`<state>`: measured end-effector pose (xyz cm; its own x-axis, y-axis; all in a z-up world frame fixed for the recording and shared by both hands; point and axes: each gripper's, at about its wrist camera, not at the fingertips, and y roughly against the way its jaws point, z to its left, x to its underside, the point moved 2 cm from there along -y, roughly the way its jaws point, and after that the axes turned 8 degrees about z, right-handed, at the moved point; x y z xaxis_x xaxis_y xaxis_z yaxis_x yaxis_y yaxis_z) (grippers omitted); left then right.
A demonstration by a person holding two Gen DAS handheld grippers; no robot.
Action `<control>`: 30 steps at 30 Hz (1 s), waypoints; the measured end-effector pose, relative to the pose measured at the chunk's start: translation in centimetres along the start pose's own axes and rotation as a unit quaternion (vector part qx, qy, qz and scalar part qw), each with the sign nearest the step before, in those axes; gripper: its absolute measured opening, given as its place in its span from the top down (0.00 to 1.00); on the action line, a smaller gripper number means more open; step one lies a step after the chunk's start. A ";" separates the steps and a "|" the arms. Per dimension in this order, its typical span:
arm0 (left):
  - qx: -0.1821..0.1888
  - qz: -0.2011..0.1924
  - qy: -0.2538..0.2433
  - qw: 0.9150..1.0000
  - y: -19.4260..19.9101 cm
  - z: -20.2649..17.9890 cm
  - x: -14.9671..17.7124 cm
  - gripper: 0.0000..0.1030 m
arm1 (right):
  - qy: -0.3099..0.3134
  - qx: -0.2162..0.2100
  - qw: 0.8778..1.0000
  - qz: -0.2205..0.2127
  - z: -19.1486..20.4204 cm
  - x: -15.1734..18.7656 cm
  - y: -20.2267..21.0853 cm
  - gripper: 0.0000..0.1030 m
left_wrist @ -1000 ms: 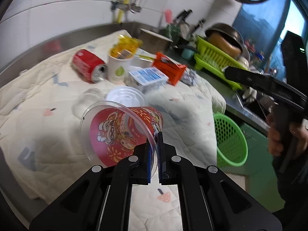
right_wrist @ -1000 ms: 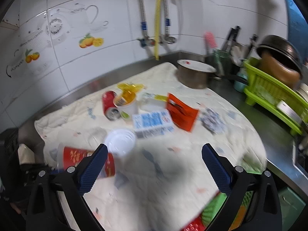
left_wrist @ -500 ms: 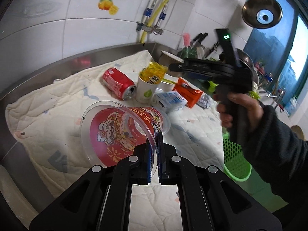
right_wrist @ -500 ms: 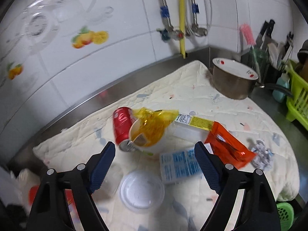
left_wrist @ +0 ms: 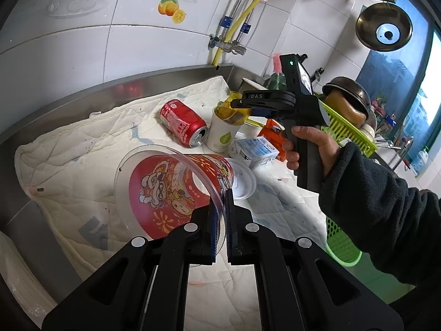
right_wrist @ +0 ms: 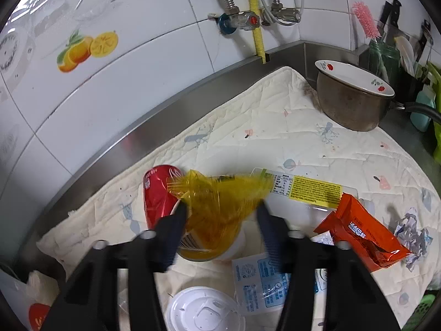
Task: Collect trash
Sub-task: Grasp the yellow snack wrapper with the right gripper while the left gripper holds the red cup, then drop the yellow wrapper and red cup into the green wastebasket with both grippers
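My left gripper [left_wrist: 222, 215] is shut on the rim of a clear plastic cup with a red printed sleeve [left_wrist: 176, 190], held above the quilted cloth [left_wrist: 82, 149]. My right gripper [right_wrist: 220, 215] is open, its fingers on either side of a white paper cup stuffed with a yellow wrapper [right_wrist: 217, 209]; it also shows in the left wrist view [left_wrist: 242, 103] over the same cup [left_wrist: 224, 135]. A red soda can [left_wrist: 183, 122] [right_wrist: 158, 195] lies on its side beside that cup.
On the cloth lie a white lid [right_wrist: 204, 310], a blue-and-white carton [right_wrist: 261, 284], an orange packet [right_wrist: 358, 233], crumpled paper [right_wrist: 413, 229] and a clear tray with a yellow label [right_wrist: 308, 190]. A metal pot [right_wrist: 352, 102] stands behind. A green basket [left_wrist: 341, 244] sits below the counter edge.
My right gripper has moved in over the cloth and down around the white paper cup, and its fingers have narrowed. My left gripper still holds the red-sleeved cup and has pulled back slightly.
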<state>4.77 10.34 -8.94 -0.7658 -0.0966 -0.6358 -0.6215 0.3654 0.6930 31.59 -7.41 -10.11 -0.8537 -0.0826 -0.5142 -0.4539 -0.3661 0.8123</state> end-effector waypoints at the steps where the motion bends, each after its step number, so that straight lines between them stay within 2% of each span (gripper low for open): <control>1: -0.002 0.000 0.001 1.000 0.1 -0.1 0.1 0.97 | -0.004 -0.006 1.000 -0.003 -0.1 0.0 0.1 0.67; 3: -0.002 0.001 0.002 1.000 0.0 0.0 0.1 0.97 | -0.007 -0.015 1.000 -0.012 -0.2 -0.1 0.6 0.81; 4: -0.003 0.001 0.002 1.000 0.1 0.1 0.1 0.97 | -0.007 -0.020 1.000 -0.014 -0.2 -0.1 0.8 0.84; 9: -0.001 -0.001 -0.004 1.000 0.1 -0.3 -0.4 0.97 | -0.010 -0.038 0.998 -0.045 -0.1 0.2 3.5 0.87; 14: 0.005 -0.006 -0.014 1.000 0.4 -1.1 -1.0 0.97 | -0.020 -0.062 0.994 -0.083 -0.8 1.3 8.0 0.87; 18: 0.016 -0.011 -0.037 0.999 0.7 -2.8 -1.6 0.97 | -0.014 -0.051 0.992 -0.112 -2.1 4.0 13.0 0.87; 22: 0.042 -0.005 -0.059 0.997 0.2 -5.4 -1.8 0.97 | -0.028 -0.003 0.992 -0.124 -5.4 8.7 17.5 0.87; 25: 0.064 0.002 -0.083 0.994 -0.3 -7.9 -1.8 0.97 | -0.037 0.070 0.990 -0.119 -8.1 13.4 19.8 0.87; 30: 0.108 0.025 -0.130 0.985 -2.0 -13.0 -1.7 0.97 | -0.075 0.177 0.979 -0.069 -14.0 21.2 21.2 0.86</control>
<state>5.16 -2.22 -4.86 -0.7087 0.1567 -0.6879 -0.5128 0.5552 0.6548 7.44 -29.89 -7.67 -0.7941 0.0918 -0.6008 -0.6045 -0.0177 0.7964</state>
